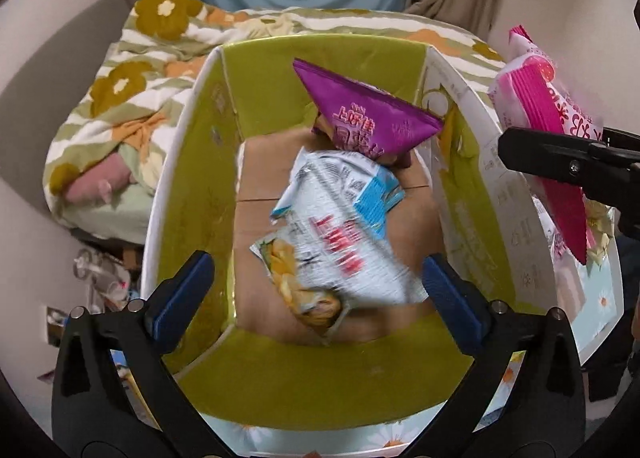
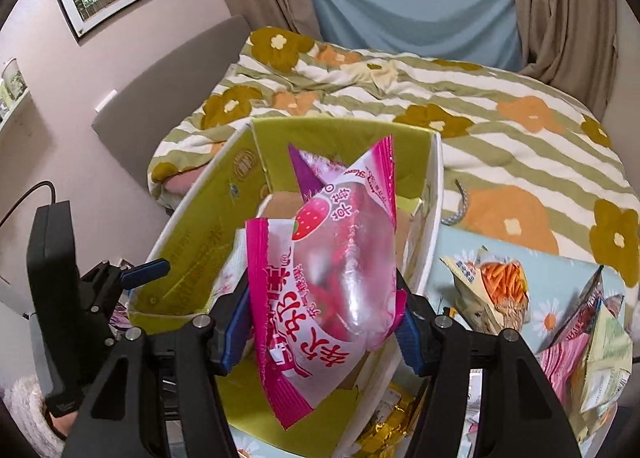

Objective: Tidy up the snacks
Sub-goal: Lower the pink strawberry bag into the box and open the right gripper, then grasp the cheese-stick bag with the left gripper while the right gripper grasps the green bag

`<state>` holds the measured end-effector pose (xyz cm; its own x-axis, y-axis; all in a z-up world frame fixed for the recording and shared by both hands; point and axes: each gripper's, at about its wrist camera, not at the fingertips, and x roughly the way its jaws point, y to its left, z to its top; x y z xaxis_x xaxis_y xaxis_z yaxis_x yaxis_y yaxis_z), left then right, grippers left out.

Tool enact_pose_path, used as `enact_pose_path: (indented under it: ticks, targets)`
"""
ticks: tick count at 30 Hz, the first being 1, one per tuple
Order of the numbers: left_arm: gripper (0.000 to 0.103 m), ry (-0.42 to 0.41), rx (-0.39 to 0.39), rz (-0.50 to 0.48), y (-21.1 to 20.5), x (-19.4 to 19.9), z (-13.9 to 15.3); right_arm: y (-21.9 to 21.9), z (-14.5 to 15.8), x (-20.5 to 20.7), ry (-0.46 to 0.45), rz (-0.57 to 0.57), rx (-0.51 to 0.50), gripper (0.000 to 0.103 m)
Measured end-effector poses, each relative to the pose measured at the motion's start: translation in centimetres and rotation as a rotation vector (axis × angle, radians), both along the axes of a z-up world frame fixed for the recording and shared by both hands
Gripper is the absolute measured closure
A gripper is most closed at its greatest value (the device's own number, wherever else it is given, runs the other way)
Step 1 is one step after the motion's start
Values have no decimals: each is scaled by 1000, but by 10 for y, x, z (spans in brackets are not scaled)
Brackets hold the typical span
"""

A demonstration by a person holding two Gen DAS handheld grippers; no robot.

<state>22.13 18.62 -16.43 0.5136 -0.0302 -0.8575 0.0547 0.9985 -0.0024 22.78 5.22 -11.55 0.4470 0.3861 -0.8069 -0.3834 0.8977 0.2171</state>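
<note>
1. Bed (image 2: 500, 130): covered by a green-and-white striped duvet with orange and olive flowers. It carries the box and the loose snacks.
2. Cardboard box (image 1: 192, 186): open-topped, olive-green inner walls, brown floor; it stands at the near edge of the bed.
3. White-and-blue snack bag (image 1: 344, 234): blurred, inside the box above its floor, between the wide-apart jaws of the left gripper (image 1: 318, 290). Neither blue pad touches it.
4. Purple snack bag (image 1: 368, 114): inside the box, leaning in the far right corner, its lower end just beside the white-and-blue bag.
5. Pink strawberry candy bag (image 2: 332, 282): clamped between the jaws of the right gripper (image 2: 322, 318), held upright above the right wall of the box. In the left wrist view it shows outside that wall.
6. Bag of orange snack sticks (image 2: 496, 290): lies on a daisy-print cloth (image 2: 452, 242) to the right of the box, near a pile of other packets (image 2: 592, 354) at the right edge.
7. Gold foil wrappers (image 2: 388, 426): just beside the near right corner of the box.
</note>
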Motion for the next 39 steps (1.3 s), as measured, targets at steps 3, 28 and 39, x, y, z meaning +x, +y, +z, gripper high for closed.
enact_pose_path:
  ticks: [3, 28, 39]
  targets:
    - [0, -5, -20, 17, 6, -1, 4, 0, 0, -3, -4, 5, -31, 46]
    - [0, -21, -20, 168, 38, -35, 14, 29, -30, 2, 59, 110, 60, 0]
    - [0, -79, -11, 92, 24, -33, 42, 19, -1, -12, -13, 93, 70, 0]
